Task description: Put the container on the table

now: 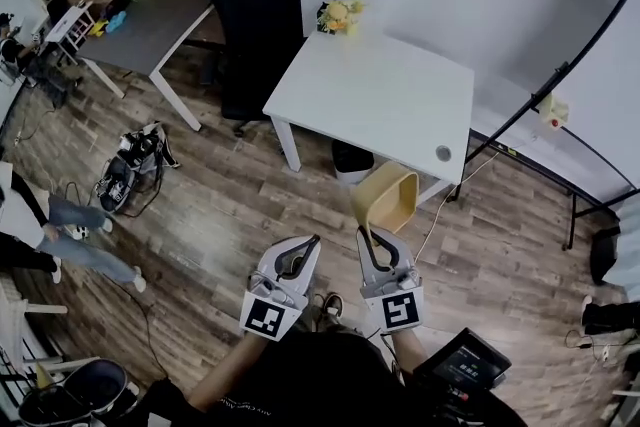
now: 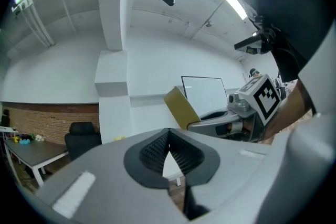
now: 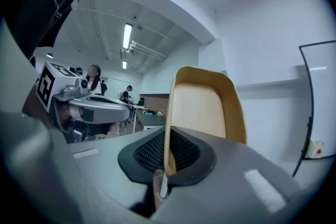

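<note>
Starting on the left: the left tongs (image 1: pixel 313 241) are pressed shut with nothing between the pads, pointing roughly level, just beside their partner. Free to help if needed.

Across to the right tongs (image 1: pixel 366 235), and here's the action: they're clamped on one thin wall of the tan container (image 1: pixel 386 198), pads either side of the rim. The tub sticks out past the tips, tipped on its side, mouth towards the camera in the right gripper view, up off the floor and not yet over the table.

It looks like a light, thin-walled plastic tub, stiff enough to keep its shape, though that wall may flex. With a one-wall pinch, all the weight hangs ahead of the grip, so I'd judge it could swing or slip if jolted. The rim is a fair hold for something this light. A steadying touch from the empty tongs would be the safer option.

Ahead of both tips is the white table (image 1: pixel 380 95), its near corner closest. There's plenty of bare top, with flowers (image 1: pixel 340 16) at the far corner and a small round thing (image 1: pixel 443 153) at the right edge. A dark bin (image 1: pixel 350 159) sits underneath, below the tips.

Further right of the right tongs, black stand poles (image 1: pixel 560 77) slant beside the table, so that side is tighter. The approach over the near edge looks open.
</note>
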The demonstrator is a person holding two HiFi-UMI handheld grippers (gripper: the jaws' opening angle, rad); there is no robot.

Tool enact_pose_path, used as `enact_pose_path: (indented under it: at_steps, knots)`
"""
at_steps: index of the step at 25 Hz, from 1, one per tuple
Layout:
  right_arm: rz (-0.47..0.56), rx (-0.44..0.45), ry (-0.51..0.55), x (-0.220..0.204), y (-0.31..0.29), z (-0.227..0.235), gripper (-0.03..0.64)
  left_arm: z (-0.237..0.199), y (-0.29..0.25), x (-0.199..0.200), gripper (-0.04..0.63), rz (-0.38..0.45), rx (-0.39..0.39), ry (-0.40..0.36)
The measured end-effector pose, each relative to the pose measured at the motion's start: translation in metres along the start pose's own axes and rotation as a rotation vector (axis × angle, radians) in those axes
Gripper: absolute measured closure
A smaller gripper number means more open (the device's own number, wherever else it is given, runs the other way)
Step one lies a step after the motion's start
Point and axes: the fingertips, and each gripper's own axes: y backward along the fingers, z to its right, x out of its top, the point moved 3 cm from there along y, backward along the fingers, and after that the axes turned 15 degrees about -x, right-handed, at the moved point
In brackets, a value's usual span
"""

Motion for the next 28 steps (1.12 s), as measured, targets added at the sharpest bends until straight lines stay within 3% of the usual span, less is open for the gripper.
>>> enact_pose_path:
  at_steps: [3, 6, 7, 10, 13, 16, 18, 23, 28]
  knots:
    - [-0.021, -0.026, 0.028, -0.003, -0.027, 0.004, 0.592, -0.029, -0.017, -0.004, 0.594, 0.040, -0.034, -0.009]
    - [-0.034, -0.069, 0.047, 0.003, -0.059, 0.009, 0.592, -0.065, -0.037, 0.016, 0.594, 0.148, -0.106, -0.189]
    - [-0.036, -0.079, 0.051, 0.007, -0.071, 0.011, 0.592, -0.079, -0.043, 0.020, 0.594, 0.166, -0.120, -0.205]
    - [-0.049, -0.092, 0.083, 0.016, -0.102, 0.014, 0.592, -0.116, -0.061, 0.021, 0.594, 0.172, -0.158, -0.144]
    - [-0.077, -0.103, 0.127, 0.015, -0.128, 0.011, 0.593, -0.145, -0.078, 0.023, 0.594, 0.215, -0.243, -0.208]
    - [-0.114, -0.109, 0.163, 0.005, -0.152, 0.015, 0.593, -0.169, -0.099, -0.005, 0.594, 0.121, -0.287, -0.057]
    - [-0.130, -0.098, 0.207, -0.004, -0.165, 0.023, 0.592, -0.178, -0.112, -0.014, 0.594, 0.087, -0.308, -0.028]
    - [-0.173, -0.088, 0.283, -0.032, -0.209, 0.052, 0.594, -0.199, -0.159, -0.012, 0.594, 0.107, -0.366, -0.167]
    - [-0.244, -0.023, 0.399, -0.071, -0.275, 0.107, 0.592, -0.226, -0.237, -0.023, 0.593, -0.007, -0.385, -0.225]
